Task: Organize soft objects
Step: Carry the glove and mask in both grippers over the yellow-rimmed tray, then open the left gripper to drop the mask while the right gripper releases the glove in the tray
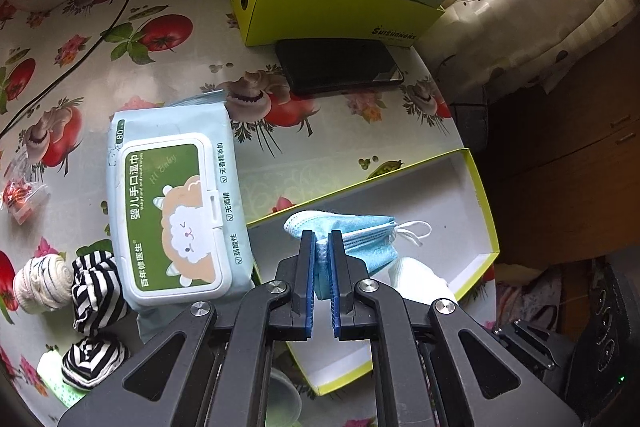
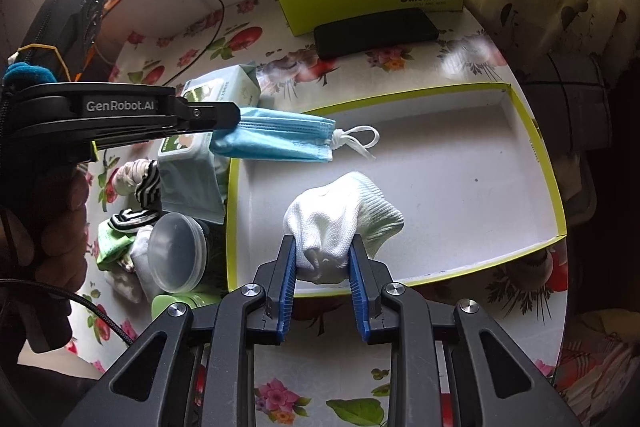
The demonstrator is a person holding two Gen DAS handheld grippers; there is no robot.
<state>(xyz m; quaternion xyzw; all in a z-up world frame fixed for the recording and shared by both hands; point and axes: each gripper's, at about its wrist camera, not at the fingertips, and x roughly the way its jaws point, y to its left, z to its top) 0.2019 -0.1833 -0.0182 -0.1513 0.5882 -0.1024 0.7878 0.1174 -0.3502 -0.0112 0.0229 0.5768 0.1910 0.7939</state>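
Left gripper (image 1: pixel 322 247): clenched on a folded blue face mask (image 1: pixel 360 239), pinched at one short end; in the right wrist view it comes in from the left edge of the frame.
Mask's lie: long axis runs away from the pads toward the right of the frame, ear loops (image 2: pixel 360 141) dangling at the far end, over the near-left corner of the tray.
Right gripper (image 2: pixel 324 255): grasping a balled white sock (image 2: pixel 344 223), jaws part-way apart with the sock bulging between the blue pads.
Sock's place: low centre of the right wrist view, over the white floor of the tray, near its front wall; whether it touches the floor I cannot tell.
Tray (image 2: pixel 536 147): shallow yellow-green box lid with a white inside, nothing lying in it apart from what the two grippers hold above it.
Relation that matters: both held things already sit over the tray, sock nearer the front, mask behind it to the left, well apart, so I judge each could be let go without crossing the other.
Still outside the tray: wipes pack (image 1: pixel 176 219), striped socks (image 1: pixel 96 291) and a cream roll (image 1: pixel 40 283) at the left of the frame on the flowered bench (image 1: pixel 340 131).
Nearer hand for those: the left, by my reading.
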